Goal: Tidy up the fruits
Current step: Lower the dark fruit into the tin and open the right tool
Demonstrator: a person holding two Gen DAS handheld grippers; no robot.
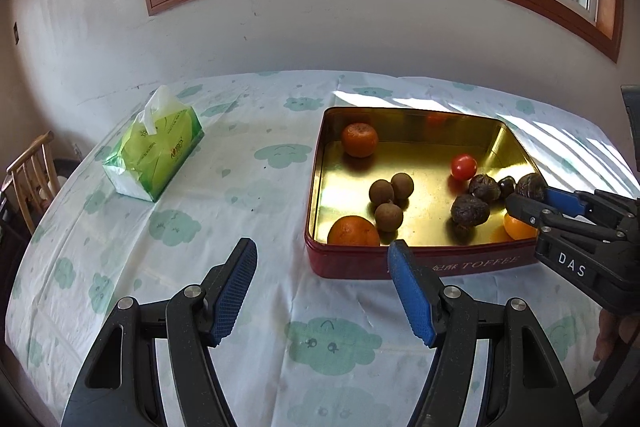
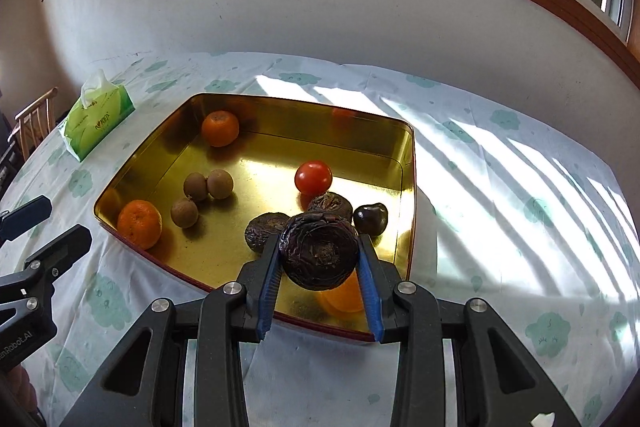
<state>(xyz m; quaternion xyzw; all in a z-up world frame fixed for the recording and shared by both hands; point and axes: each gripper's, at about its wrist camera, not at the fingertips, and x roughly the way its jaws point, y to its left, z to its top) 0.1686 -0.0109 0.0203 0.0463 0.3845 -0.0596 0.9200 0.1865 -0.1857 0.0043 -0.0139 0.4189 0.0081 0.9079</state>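
Note:
A gold-lined tin tray [image 1: 320, 163] [image 2: 406, 163] with a red outer wall sits on the table. It holds two tangerines [image 1: 359, 139] [image 2: 139, 223], three brown longans [image 1: 389, 202] [image 2: 208, 185], a red tomato [image 1: 463, 167] [image 2: 313, 177], wrinkled dark passion fruits [image 1: 470, 210] [image 2: 265, 229], a small dark chestnut [image 2: 371, 218] and an orange fruit [image 1: 518, 227] [image 2: 344, 295]. My right gripper [image 2: 320, 247] [image 1: 532, 197] is shut on a wrinkled dark passion fruit [image 2: 319, 254] [image 1: 531, 186] over the tray's near right corner. My left gripper [image 1: 322, 251] is open and empty, in front of the tray's near left corner.
A green tissue pack [image 1: 154, 153] [image 2: 98, 119] lies on the cloud-print tablecloth left of the tray. A wooden chair [image 1: 30, 175] stands at the far left by the table edge. A wall with a window runs behind the table.

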